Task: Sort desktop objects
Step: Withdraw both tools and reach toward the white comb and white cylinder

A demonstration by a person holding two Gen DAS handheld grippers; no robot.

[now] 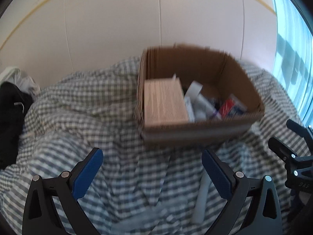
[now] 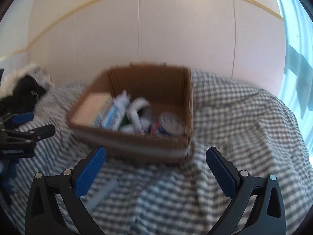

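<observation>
A brown cardboard box [image 1: 195, 135] [image 2: 137, 146] stands on a checked cloth [image 1: 88, 101] [image 2: 234, 117]. Inside it lie a wood-grain block [image 1: 164, 103] [image 2: 92, 107], white tubes [image 1: 197, 101] [image 2: 135, 115], a blue and white pack [image 2: 113, 115] and a red and blue round tin [image 2: 170, 125] [image 1: 230, 107]. My left gripper [image 1: 152, 156] is open and empty, a short way in front of the box. My right gripper [image 2: 156, 154] is open too, just before the box's near wall. A pale grey stick [image 1: 202, 197] [image 2: 101, 193] lies on the cloth near the fingers. Both views are blurred.
A heap of black and white clothing [image 1: 11, 105] [image 2: 25, 90] lies at the far left. A cream panelled wall [image 1: 156, 19] [image 2: 176, 29] stands behind the box. A bright window [image 1: 293, 58] [image 2: 299, 58] is on the right. The other gripper's black frame shows at each view's edge.
</observation>
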